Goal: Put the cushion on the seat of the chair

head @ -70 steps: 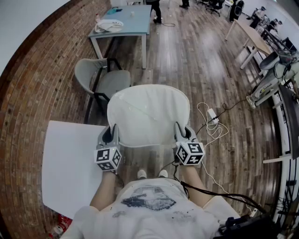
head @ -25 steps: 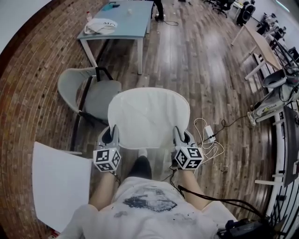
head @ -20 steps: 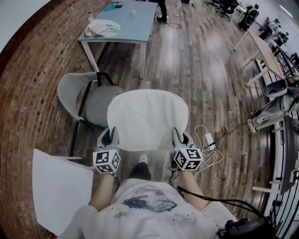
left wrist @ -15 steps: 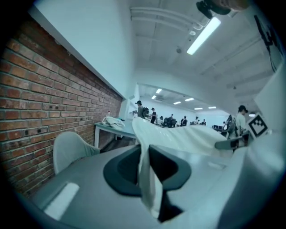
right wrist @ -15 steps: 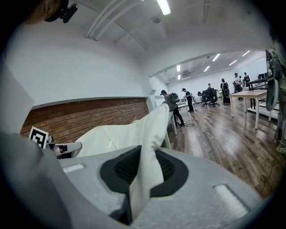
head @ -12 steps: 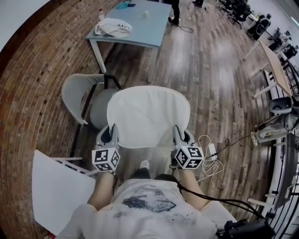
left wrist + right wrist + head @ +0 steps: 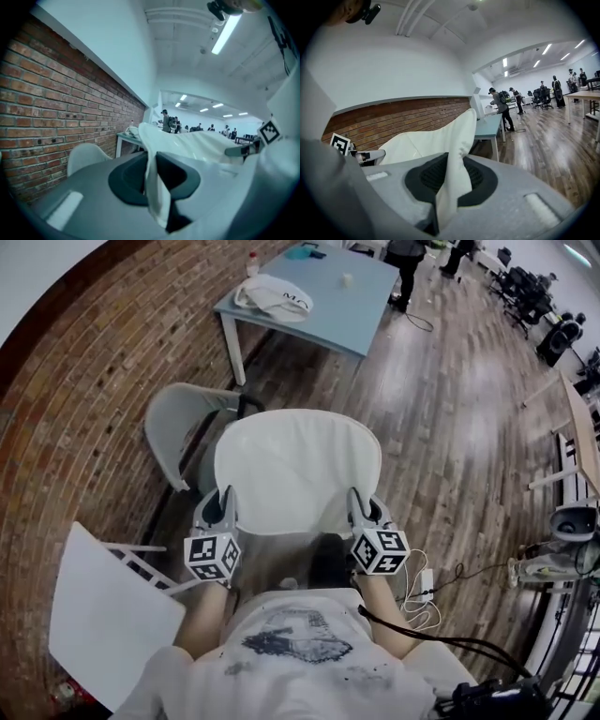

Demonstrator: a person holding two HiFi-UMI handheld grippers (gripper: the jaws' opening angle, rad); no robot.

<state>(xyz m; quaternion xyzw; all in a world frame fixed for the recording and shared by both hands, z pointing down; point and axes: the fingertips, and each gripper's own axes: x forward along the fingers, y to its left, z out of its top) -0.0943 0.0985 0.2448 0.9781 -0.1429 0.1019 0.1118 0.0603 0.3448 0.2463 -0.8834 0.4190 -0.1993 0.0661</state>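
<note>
Fingers [image 7: 125,182] of the left gripper [image 7: 221,508] are clamped on the near left corner of the cushion [image 7: 298,470]. Those of the right gripper [image 7: 366,507] bite the near right corner the same way. Each gripper view shows a fold of white cloth pinched between the dark pads. The cushion hangs flat between them in front of the person, resting on nothing.

The grey chair [image 7: 176,427] stands just beyond and to the left, its seat partly hidden under the cushion's left edge. From where I stand, the job now is to carry the cushion across until it sits squarely over that seat. To do that well, both corners should stay level and the cloth lightly stretched so the far rounded edge does not droop. That edge wants to meet the chair's back before anything comes down. I'd only let go once the cushion lies flat on the seat.

The black frame [image 7: 246,405] rising by the chair's back could snag the far edge on the way in. The brick wall [image 7: 66,418] runs close behind the chair, so there is little room on that side. A white panel [image 7: 108,610] on thin legs stands near the left elbow. The blue worktop [image 7: 323,287], with a white bag [image 7: 277,296] on it, is well beyond the chair. To the right the wooden floor [image 7: 469,446] is open, though a cable [image 7: 424,592] lies coiled by the right foot and could trip someone stepping sideways.
</note>
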